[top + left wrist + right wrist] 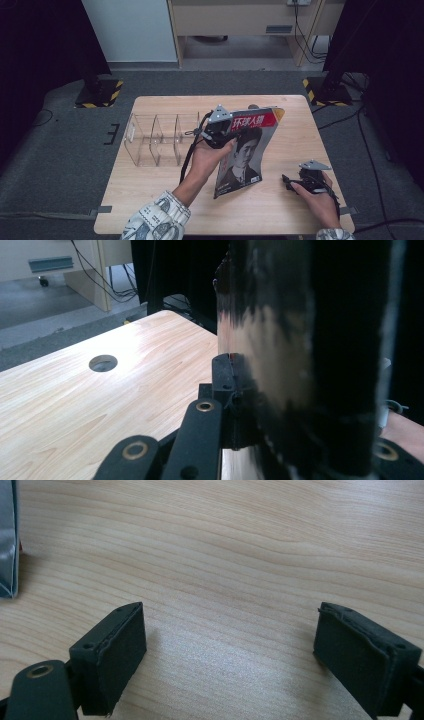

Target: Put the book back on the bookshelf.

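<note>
A magazine (245,152) with a red title band and a portrait on its cover stands nearly upright over the middle of the table, its lower corner near the wood. My left gripper (220,131) is shut on the magazine's upper left edge. Seen from the left gripper view, the glossy magazine (280,365) is pinched between the jaws, blurred and close. My right gripper (287,181) rests low at the table's right front, open, with bare wood between its pads (117,652). A corner of the magazine (7,540) shows at the left edge of the right gripper view.
A clear acrylic rack (155,140) with several upright dividers stands on the left half of the wooden table (165,197). A round hole (103,362) is cut into the tabletop near the far edge. Dark stands with hazard-striped bases flank the table's far corners.
</note>
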{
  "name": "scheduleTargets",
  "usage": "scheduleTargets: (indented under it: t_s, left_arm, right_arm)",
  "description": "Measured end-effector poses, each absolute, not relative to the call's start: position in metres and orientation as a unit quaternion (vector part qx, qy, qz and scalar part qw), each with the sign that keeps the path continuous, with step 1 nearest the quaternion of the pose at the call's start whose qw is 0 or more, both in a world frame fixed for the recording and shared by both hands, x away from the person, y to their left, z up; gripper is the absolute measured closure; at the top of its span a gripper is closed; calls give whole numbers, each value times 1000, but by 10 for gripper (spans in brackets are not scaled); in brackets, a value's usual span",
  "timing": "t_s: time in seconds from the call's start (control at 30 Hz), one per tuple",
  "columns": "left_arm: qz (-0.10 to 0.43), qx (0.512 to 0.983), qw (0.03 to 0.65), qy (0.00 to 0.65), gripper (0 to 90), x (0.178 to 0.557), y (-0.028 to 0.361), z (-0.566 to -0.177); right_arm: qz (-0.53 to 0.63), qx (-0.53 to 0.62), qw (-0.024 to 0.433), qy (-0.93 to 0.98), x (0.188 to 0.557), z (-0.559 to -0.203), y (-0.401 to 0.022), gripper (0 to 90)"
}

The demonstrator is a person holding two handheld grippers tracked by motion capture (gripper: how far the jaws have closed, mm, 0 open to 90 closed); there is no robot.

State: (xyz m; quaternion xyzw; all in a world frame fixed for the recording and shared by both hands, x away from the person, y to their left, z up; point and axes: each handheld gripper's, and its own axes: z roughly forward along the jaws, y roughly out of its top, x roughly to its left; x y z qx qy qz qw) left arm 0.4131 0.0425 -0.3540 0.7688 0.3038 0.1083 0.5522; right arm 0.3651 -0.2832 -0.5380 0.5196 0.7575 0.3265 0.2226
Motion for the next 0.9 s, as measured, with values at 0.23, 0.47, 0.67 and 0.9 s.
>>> scheduleTargets:
  t_s: [0.23, 0.47, 0.67, 0.9]
  left_arm:
    - [111, 762, 558, 308, 867, 412, 54, -351]
    - [121, 762, 559, 303, 867, 404, 62, -344]
    - [118, 761, 561, 303, 867, 402, 67, -344]
    - [121, 763, 559, 301, 866, 398, 76, -339]
  right_arm:
    - [327, 519, 223, 758, 365, -538, -283, 135]
    - [326, 522, 222, 756, 365, -538, -282, 135]
    - [327, 522, 223, 755, 365, -538, -282, 135]
    - [326, 522, 224, 756, 365, -538, -282, 135]
